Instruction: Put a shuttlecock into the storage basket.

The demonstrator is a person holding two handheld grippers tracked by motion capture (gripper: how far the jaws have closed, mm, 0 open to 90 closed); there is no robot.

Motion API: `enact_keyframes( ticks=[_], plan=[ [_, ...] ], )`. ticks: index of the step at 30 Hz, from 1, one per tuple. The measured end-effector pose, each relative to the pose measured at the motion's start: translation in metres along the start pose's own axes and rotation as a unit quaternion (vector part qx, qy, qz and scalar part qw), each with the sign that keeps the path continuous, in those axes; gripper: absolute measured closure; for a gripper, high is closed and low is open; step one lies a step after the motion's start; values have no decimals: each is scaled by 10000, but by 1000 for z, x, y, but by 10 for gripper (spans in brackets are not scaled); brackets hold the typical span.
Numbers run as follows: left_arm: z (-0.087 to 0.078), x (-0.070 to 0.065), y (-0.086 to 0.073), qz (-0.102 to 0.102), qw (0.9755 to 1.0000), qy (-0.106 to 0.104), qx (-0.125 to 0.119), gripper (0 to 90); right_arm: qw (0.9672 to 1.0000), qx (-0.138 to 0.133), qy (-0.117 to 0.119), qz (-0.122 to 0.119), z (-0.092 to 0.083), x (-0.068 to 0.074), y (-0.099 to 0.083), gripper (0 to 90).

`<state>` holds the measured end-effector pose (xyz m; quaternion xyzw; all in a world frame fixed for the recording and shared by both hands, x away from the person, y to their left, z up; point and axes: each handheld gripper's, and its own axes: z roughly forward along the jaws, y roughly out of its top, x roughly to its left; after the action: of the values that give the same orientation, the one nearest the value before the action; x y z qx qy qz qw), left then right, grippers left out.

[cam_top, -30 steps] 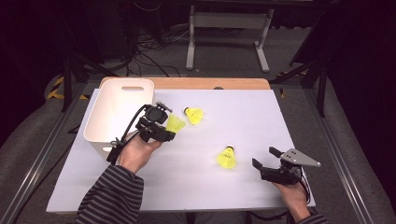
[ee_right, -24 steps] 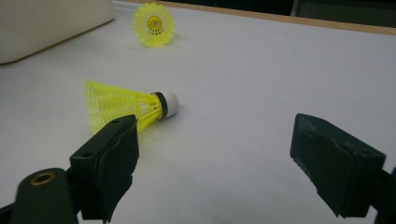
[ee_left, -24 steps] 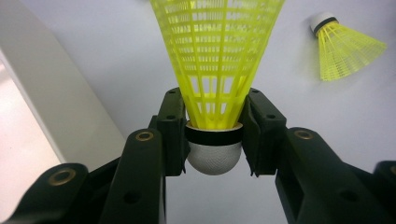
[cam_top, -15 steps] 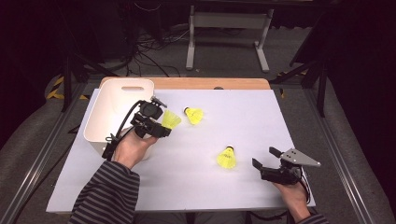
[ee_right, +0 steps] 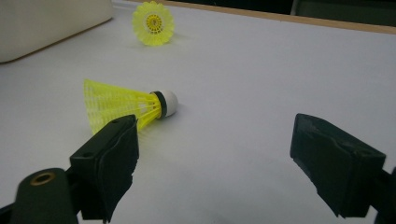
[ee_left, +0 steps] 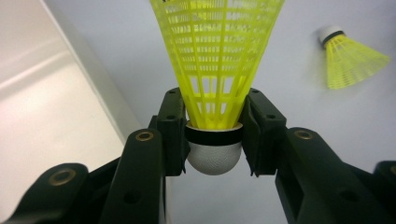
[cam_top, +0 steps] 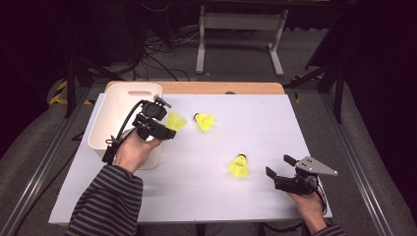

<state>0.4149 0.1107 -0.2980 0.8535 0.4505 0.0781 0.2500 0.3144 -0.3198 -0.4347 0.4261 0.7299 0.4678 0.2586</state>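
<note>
Left gripper view gives the best look at the grip: left gripper [ee_left: 214, 140] clenched on the held shuttlecock [ee_left: 215, 70], jaws squeezing right at the black band where cork meets skirt, white cork nose poking back toward the camera, yellow mesh skirt fanning away. Probably feather-light stuff, so no weight worries. Skirt looks like thin springy plastic lattice, likely to crumple if pinched, so the firm rounded cork end seems the smart spot to grab. Could roll or skitter away if nudged.

High view adds the layout the close-up misses: left gripper [cam_top: 156, 123] hanging just beside the white bin [cam_top: 118, 105], shuttlecock [cam_top: 175, 120] lifted off the white table [cam_top: 275, 128], near the bin's right wall. Middle shuttlecock [cam_top: 203, 121] and near shuttlecock [cam_top: 239, 166] lying apart on the table. Right gripper [cam_top: 284, 166] low near the front edge, jaws spread and empty.

Right gripper view [ee_right: 215, 140] shows the near shuttlecock [ee_right: 126, 107] on its side, cork pointing right, just beyond the left jaw.
</note>
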Motion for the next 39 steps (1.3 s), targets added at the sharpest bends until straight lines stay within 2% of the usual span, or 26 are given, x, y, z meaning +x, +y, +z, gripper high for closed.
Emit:
enact_keyframes(
  ticks=[22,39],
  plan=[
    [-17,20,-4,-193,9998,76,-64,645,10000,6,-20,0,0,0,0,162],
    [-23,36,-10,-461,9987,201,-118,645,10000,-16,-11,7,-1,0,0,162]
  ],
)
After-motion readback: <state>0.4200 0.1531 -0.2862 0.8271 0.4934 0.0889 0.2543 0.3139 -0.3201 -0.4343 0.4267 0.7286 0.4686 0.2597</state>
